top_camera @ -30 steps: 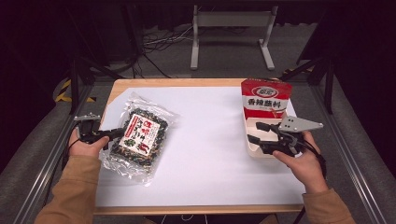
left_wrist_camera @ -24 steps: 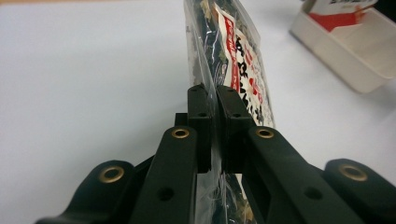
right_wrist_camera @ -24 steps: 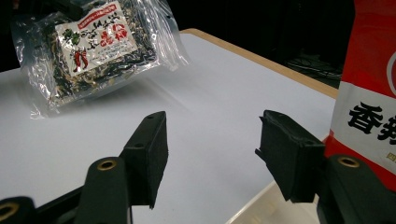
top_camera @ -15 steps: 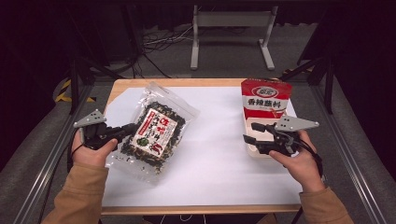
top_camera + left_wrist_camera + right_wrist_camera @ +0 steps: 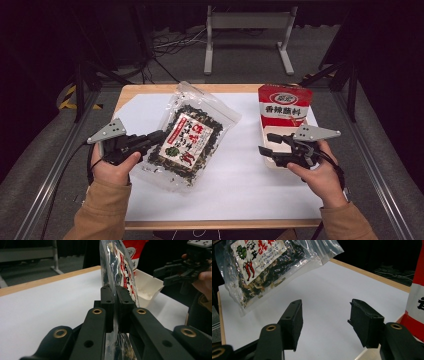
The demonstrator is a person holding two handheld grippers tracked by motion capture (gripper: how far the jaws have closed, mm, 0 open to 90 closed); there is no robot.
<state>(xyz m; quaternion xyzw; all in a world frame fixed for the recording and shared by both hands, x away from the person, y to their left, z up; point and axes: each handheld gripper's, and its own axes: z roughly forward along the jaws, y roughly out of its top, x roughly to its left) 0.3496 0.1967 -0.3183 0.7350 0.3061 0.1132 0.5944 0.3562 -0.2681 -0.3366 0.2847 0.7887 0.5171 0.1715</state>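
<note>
Your left gripper (image 5: 152,138) is clamped on the edge of a clear bag of dried greens (image 5: 189,137), lifted above the white table (image 5: 240,185). Your right gripper (image 5: 266,143) stands wide and empty, well apart beside the red-topped box (image 5: 284,107).

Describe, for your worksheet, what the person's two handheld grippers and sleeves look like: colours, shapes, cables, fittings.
Both the left gripper and the right gripper are black, each with two flat rectangular jaws on arms fitted with brass-coloured rivets. A grey three-cornered plate sits on top of each, and a thin black cable trails from each. The sleeves are tan.
</note>
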